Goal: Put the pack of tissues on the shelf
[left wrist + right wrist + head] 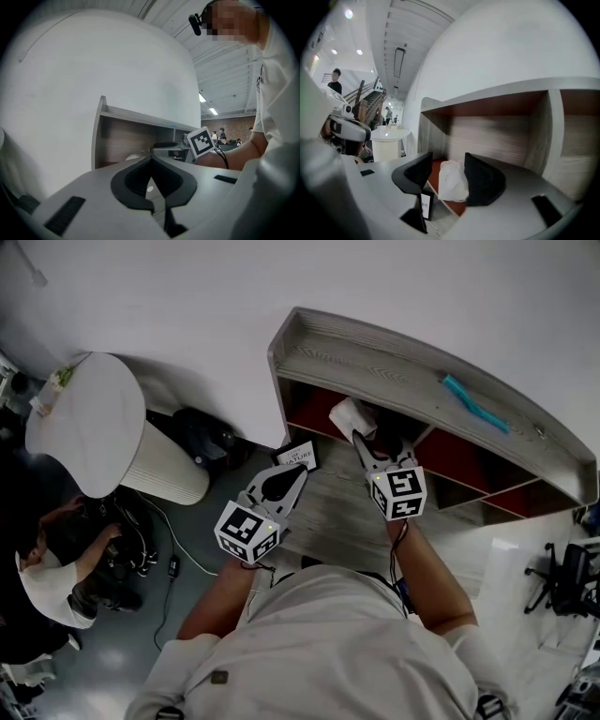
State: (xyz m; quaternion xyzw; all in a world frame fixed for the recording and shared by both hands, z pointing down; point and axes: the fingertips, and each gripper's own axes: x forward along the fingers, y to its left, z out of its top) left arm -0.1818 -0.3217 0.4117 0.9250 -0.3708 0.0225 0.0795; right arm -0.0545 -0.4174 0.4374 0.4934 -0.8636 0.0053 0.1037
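Seemingly set down already: in the head view the pack of tissues [350, 415] lies on the red floor of the shelf [394, 362], in the left-end compartment at upper centre of the frame. The right gripper [380, 448] is just below it, and the left gripper [289, 480] is lower left, apart from the shelf. Left gripper view: its jaws meet tip to tip, holding nothing. Right gripper view: jaws spread wide, the white pack at lower centre framed between them on the red floor; whether a pad brushes it is unclear. Best handling now, by judgement: keep those jaws wide and draw straight back, level, so no pad drags the soft wrapper off the edge
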